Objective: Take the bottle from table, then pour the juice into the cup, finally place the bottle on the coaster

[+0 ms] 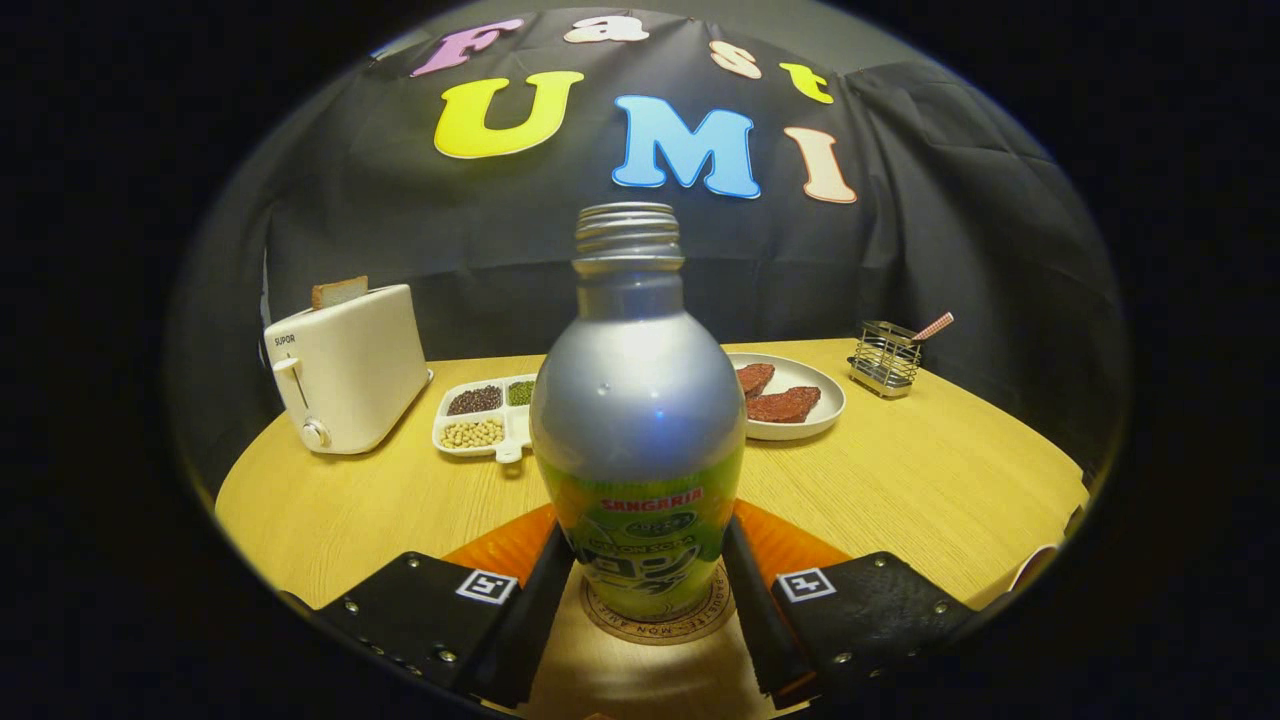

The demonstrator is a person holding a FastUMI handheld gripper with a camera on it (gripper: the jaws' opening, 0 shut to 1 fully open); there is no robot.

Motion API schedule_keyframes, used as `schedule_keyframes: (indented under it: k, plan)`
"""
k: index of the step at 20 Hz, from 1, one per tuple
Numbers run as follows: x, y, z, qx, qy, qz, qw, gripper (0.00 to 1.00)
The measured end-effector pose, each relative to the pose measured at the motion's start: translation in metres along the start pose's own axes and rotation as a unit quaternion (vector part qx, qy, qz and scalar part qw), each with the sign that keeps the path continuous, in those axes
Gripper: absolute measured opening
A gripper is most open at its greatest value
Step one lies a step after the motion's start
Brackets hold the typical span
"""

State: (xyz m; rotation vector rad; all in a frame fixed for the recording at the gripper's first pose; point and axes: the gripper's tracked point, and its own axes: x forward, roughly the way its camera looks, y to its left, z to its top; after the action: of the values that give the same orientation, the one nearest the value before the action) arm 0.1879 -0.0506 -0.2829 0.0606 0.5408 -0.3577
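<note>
Silver metal above and a green label below, the bottle (638, 420) stands upright with its threaded neck uncapped, between the two fingers of the tool (648, 575). Its base sits on a round cork coaster (700, 622) with printed lettering around the rim, and the coaster lies on the pale wooden tabletop (900, 480). Both fingers (540, 590) run up alongside the lower part of the bottle, one at each side, and appear to lie against the label (whether they press on it or merely flank it I cannot tell, since the bottle's curve hides the contact). An orange surface shows just behind the fingers on both sides of the bottle. Beyond the bottle, a white toaster (347, 368) with a slice of bread (339, 291) standing out of its slot sits at the far left of the tabletop. Just beside it lies a white divided tray (485, 412) with dark beans, green grains and pale beans in separate compartments. Behind the bottle on the other side rests a white plate (812, 415) holding two reddish-brown slices (783, 403). Farther right stands a small wire holder (886, 357) with a striped stick (934, 326) leaning out of it. At the near right of the tabletop, a pale curved rim is only partly visible.
</note>
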Motion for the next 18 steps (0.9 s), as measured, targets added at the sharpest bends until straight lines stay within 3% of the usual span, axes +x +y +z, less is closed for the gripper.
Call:
schedule_keyframes:
  k: [3,5,10,18]
  plan:
    - [-0.002,0.0,-0.001,0.01,-0.002,0.005,1.0,0.82]
    - [-0.006,0.0,0.001,0.014,-0.008,0.009,1.0,1.0]
    - [-0.036,0.0,0.015,0.017,-0.022,0.024,0.999,0.99]
    - [-0.143,-0.008,0.07,0.013,-0.09,0.066,0.994,0.98]
